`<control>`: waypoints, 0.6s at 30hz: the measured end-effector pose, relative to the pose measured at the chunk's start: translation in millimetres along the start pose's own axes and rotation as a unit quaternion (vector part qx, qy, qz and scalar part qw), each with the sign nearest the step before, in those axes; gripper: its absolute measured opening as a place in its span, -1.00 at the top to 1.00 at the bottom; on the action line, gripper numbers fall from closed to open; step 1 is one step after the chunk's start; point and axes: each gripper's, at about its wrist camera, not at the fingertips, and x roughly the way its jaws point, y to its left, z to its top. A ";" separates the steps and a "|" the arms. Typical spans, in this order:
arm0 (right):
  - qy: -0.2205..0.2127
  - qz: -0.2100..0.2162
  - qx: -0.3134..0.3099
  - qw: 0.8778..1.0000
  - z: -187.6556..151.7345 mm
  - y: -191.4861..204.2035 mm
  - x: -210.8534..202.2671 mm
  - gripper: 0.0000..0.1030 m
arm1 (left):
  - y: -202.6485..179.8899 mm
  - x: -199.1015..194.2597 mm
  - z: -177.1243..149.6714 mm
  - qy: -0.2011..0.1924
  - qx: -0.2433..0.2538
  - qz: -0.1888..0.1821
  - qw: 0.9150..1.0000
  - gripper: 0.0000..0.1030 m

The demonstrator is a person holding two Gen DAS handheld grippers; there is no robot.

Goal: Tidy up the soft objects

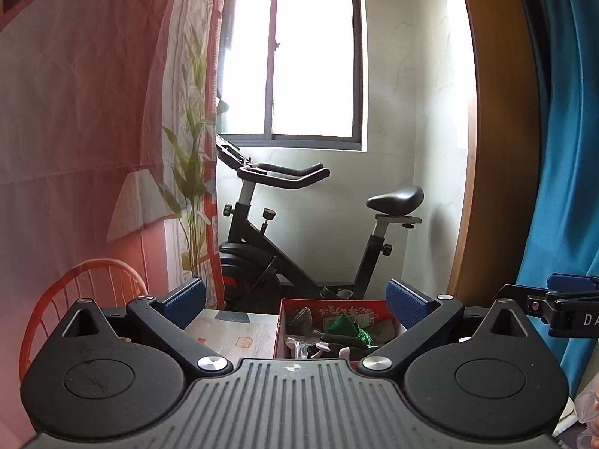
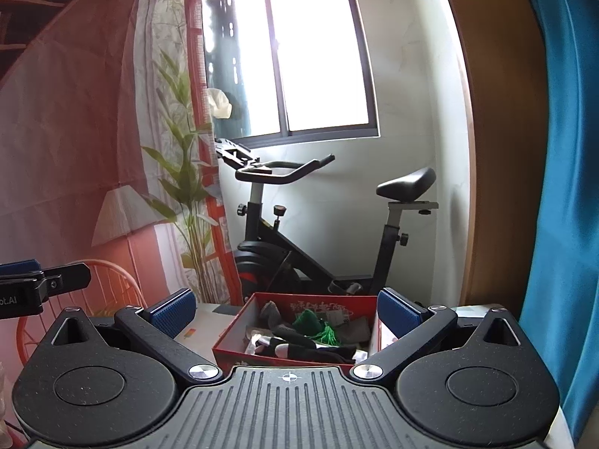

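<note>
A red cardboard box [image 1: 337,305] [image 2: 239,333] stands on the patterned table [image 1: 228,333]. It holds several soft things: a green tasselled piece [image 1: 346,325] [image 2: 312,323], grey cloth [image 1: 299,318] [image 2: 271,310] and a black-and-white soft toy [image 2: 295,348]. My left gripper [image 1: 295,303] is open and empty, held above the table just before the box. My right gripper [image 2: 286,308] is open and empty, level with the box. Each gripper shows at the edge of the other's view.
A black exercise bike [image 1: 299,232] [image 2: 318,232] stands behind the table under the window. A red wire chair [image 1: 86,292] [image 2: 108,288] is at the left. A blue curtain [image 1: 561,149] [image 2: 561,149] hangs at the right, a printed curtain [image 1: 93,112] at the left.
</note>
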 end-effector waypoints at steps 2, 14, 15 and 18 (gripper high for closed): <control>-0.001 -0.003 0.000 1.000 -0.3 -0.6 0.4 -0.99 | 0.0 -0.1 0.1 0.001 -0.001 0.001 1.000 -1.00; -0.004 -0.005 -0.002 1.000 -0.4 1.7 1.3 -0.99 | 0.5 -1.2 0.0 0.003 -0.006 0.005 1.000 -1.00; -0.003 -0.005 -0.002 1.000 -0.4 2.1 1.3 -1.00 | 0.6 -1.0 -0.1 0.004 -0.006 0.005 1.000 -1.00; -0.004 -0.006 -0.002 1.000 -0.5 1.9 0.8 -0.99 | 0.8 -0.9 0.2 0.005 -0.007 0.005 1.000 -1.00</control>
